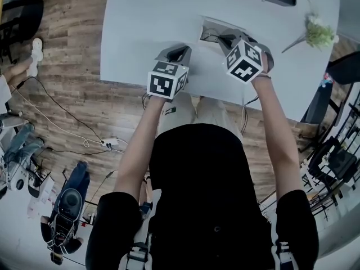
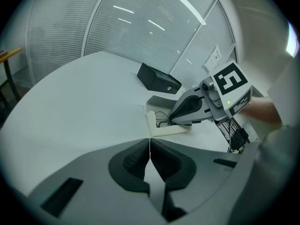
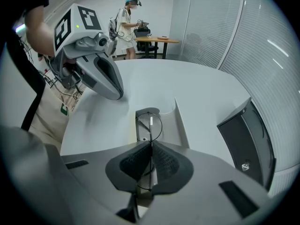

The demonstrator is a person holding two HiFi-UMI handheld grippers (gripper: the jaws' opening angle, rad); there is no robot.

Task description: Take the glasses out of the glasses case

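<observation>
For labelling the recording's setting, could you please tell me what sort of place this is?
Most likely an office or lab workroom: a large white table, striped glass partition walls, and another person working at a wooden desk farther back.

Thin black round-rimmed glasses [image 3: 150, 124] sit in the open white glasses case [image 3: 180, 123].

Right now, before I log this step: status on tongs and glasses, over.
Right tongs shut on glasses, inside open case. Left tongs shut, empty. Nothing blocking.
</observation>
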